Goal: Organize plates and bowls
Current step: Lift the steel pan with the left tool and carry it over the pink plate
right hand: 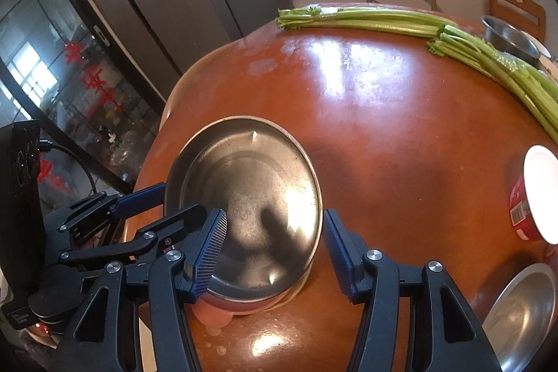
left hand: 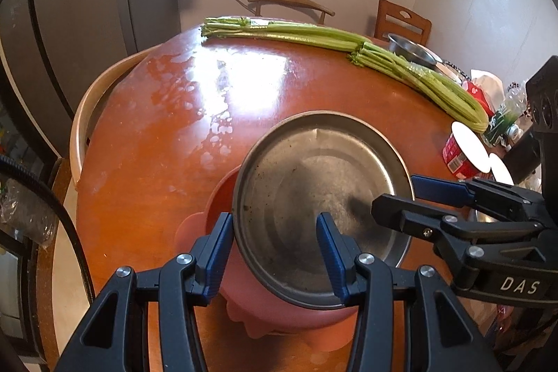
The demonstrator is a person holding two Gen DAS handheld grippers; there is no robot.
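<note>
A steel plate lies tilted on top of a pink bowl on the red-brown table. My left gripper is open, its jaws straddling the plate's near-left rim. My right gripper reaches in from the right, open, with its jaws either side of the plate's right rim. In the right wrist view the plate sits between my right gripper's open fingers, the pink bowl shows under it, and the left gripper straddles its left rim. A second steel plate lies at the lower right.
Long celery bunches lie across the far side of the table. A small steel bowl stands at the far right. A red tub with a white lid and bags are at the right. Chairs stand around the table; a fridge is behind.
</note>
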